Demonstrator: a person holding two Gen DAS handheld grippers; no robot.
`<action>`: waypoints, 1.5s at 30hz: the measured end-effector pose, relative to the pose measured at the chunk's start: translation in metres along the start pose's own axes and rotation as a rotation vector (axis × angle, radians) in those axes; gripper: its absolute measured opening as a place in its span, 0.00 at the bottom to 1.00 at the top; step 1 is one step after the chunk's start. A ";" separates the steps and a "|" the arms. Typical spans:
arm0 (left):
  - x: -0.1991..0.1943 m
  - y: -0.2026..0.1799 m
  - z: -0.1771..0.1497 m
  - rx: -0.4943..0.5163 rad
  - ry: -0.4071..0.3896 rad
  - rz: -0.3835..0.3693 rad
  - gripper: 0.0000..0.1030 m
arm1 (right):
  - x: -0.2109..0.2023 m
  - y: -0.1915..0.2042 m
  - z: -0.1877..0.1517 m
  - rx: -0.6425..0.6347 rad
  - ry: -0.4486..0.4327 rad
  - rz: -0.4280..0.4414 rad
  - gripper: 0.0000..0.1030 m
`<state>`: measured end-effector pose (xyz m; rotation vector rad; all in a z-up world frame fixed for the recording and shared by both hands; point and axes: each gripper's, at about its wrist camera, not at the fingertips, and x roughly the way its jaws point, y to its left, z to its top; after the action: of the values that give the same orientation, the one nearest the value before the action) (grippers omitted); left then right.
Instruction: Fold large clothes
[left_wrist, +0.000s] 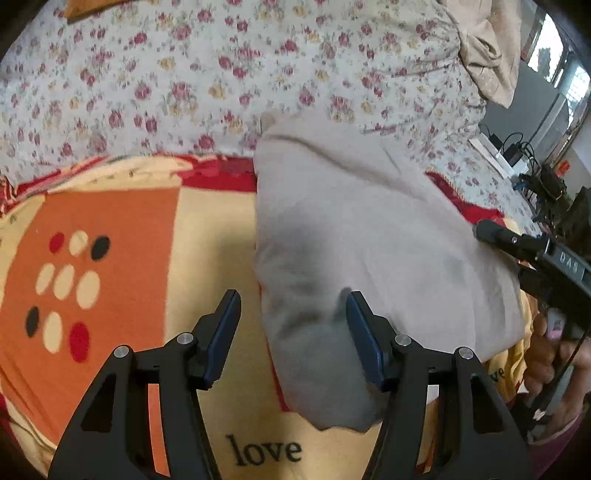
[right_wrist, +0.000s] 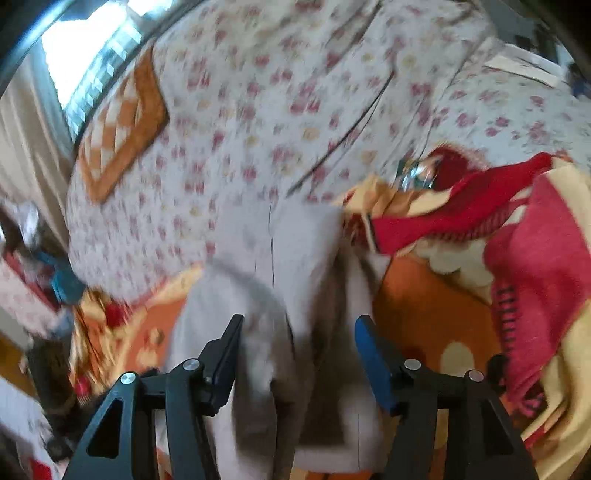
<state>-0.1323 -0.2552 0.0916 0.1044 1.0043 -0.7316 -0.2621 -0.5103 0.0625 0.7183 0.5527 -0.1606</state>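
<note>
In the left wrist view, the pale grey garment (left_wrist: 369, 240) lay folded into a broad wedge across the middle and right of the frame, resting on an orange, cream and red blanket (left_wrist: 110, 229) printed with dots and the word "love" near the bottom centre. The blanket sat on a bed covered by a floral sheet (left_wrist: 184, 85), which filled the upper half of the frame. A beige cloth (left_wrist: 487, 55) was bunched at the upper right. The left gripper (left_wrist: 291, 314) stood at the bottom of the frame with its fingers (left_wrist: 225, 332) spread wide and nothing between them; the right-hand finger touched or hung just over the garment's lower part, and which of the two could not be told. At the right edge the right gripper (left_wrist: 495, 232) reached in, its tip against the garment's right border.

The right wrist view was blurred by motion. There the garment (right_wrist: 295, 258) ran from the middle down to the bottom centre, passing between the wide-open fingers (right_wrist: 373, 358) of the right gripper (right_wrist: 299, 339), which had no hold on it. The blanket (right_wrist: 535, 258) was rumpled at the right, the floral sheet (right_wrist: 240, 129) filled the upper part, and an orange checked cushion (right_wrist: 122, 125) lay at the upper left.
</note>
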 end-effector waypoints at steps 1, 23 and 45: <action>-0.001 0.000 0.003 -0.003 -0.008 -0.003 0.58 | 0.000 0.000 0.005 0.021 -0.002 0.016 0.56; 0.043 -0.017 -0.026 0.144 0.043 -0.006 0.70 | 0.084 -0.035 0.056 -0.040 0.129 -0.158 0.05; 0.014 -0.007 -0.022 0.020 0.045 -0.042 0.77 | -0.014 0.004 -0.017 -0.130 0.080 -0.126 0.27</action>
<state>-0.1479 -0.2588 0.0698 0.1178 1.0451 -0.7807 -0.2801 -0.4968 0.0621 0.5657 0.6792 -0.2122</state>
